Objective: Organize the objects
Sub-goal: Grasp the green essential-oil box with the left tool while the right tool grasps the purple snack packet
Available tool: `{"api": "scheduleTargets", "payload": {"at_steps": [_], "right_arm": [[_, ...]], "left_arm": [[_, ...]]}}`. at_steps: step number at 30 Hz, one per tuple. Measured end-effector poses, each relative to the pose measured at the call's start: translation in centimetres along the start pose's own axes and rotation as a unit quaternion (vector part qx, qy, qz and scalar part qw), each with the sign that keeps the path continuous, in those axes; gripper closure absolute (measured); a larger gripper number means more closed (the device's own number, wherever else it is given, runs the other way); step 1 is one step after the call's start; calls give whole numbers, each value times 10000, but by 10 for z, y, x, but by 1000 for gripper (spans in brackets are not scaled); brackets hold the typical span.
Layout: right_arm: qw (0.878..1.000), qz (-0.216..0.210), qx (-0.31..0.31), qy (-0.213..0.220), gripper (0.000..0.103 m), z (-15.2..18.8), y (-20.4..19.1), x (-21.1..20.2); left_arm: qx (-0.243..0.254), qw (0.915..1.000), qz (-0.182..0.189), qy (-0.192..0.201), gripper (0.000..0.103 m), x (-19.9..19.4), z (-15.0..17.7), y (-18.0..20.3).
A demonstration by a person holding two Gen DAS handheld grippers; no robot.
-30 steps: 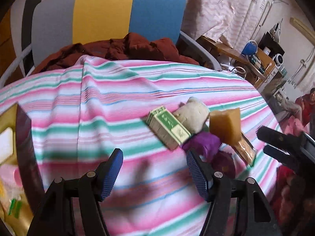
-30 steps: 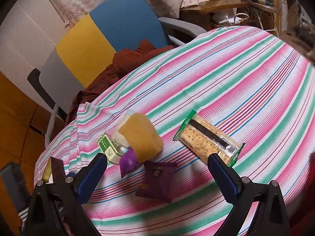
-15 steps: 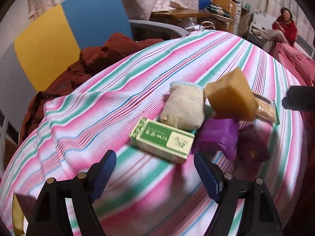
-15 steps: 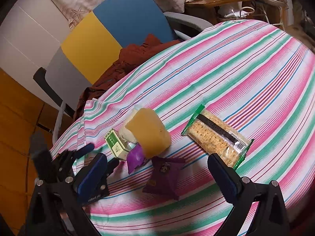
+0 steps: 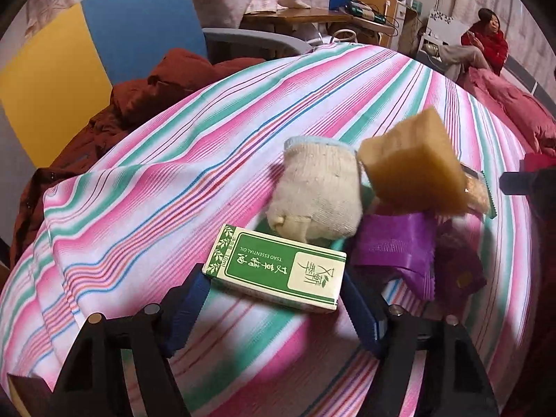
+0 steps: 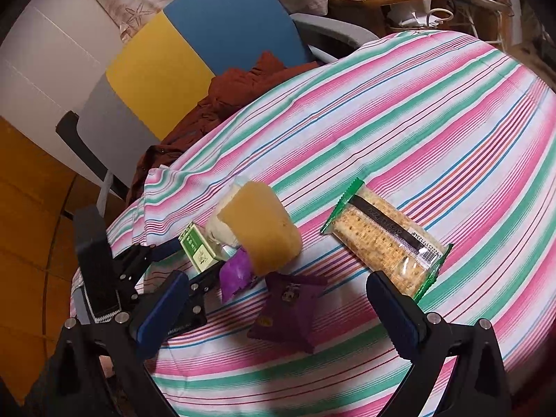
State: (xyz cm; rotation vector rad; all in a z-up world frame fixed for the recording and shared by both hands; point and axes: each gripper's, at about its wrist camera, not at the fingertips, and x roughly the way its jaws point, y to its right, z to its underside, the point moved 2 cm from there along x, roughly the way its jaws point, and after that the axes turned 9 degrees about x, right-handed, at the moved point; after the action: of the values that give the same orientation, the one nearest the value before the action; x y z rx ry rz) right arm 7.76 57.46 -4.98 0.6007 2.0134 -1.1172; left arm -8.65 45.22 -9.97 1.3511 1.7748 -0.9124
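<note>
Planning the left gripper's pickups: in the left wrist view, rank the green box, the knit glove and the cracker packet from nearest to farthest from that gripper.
1. green box: between the left gripper fingers.
2. knit glove: just beyond the box.
3. cracker packet: far right, mostly hidden by the yellow sponge.

My left gripper (image 5: 274,304) sits wide open around the green-and-white essential oil box (image 5: 278,272) on the striped tablecloth (image 5: 180,160), its blue pads just outside the box's two ends, with a cream glove (image 5: 318,194), tan sponge (image 5: 413,166) and purple packet (image 5: 399,243) clustered just beyond.
</note>
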Motion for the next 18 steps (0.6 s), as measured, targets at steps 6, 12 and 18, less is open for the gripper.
{"api": "scheduleTargets", "payload": {"at_steps": [6,12,18], "right_arm": [[9998,47,-103,-144,0,3,-1,6],[9977,301,-297,-536,18,12,-4,24],[9914,728,-599,-910,27,23,-6,45]], "left_arm": [[-798,9963,-311,-54,27,-16,24,7],[-1186,9918,-471,-83,27,-37,51,25],[-1349,9882,-696,220,27,-56,78,53]]}}
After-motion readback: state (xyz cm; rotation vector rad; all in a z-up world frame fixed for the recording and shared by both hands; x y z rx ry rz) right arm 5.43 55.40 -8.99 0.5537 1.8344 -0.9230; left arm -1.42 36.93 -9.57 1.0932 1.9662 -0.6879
